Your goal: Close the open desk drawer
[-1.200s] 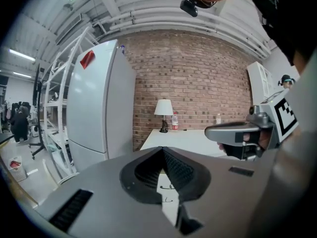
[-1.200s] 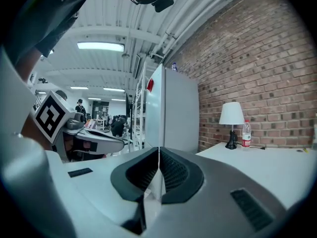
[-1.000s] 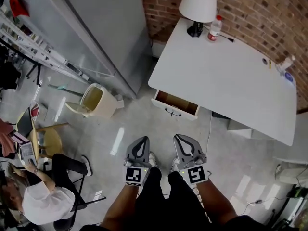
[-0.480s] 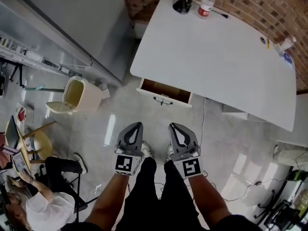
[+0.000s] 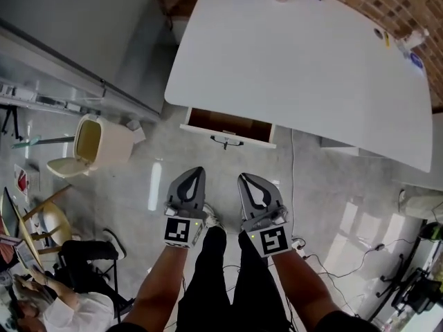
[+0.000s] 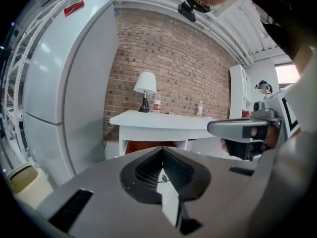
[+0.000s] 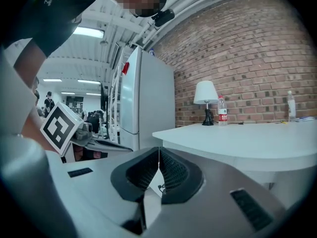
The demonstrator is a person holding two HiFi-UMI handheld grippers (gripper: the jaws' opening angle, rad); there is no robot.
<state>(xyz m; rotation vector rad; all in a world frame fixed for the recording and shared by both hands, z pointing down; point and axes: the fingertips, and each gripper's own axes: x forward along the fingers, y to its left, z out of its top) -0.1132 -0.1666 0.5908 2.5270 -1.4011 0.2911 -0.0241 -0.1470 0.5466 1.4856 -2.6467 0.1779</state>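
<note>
Far left, the beige bin (image 5: pixel 97 142) has drifted outward since a second ago, and the gap ahead has shrunk: the person has stepped closer, so the push looks near. The left gripper (image 5: pixel 194 174), jaws pressed together on nothing, is still short of the open drawer (image 5: pixel 228 124). It juts from the front of the white desk (image 5: pixel 311 68), brown inside, with a white face and dark handle (image 5: pixel 225 142). The right gripper (image 5: pixel 245 179) is likewise closed and empty

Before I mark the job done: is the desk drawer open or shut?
Open. The drawer juts out from under the front edge of the white desk, with its brown inside exposed from above.
</note>
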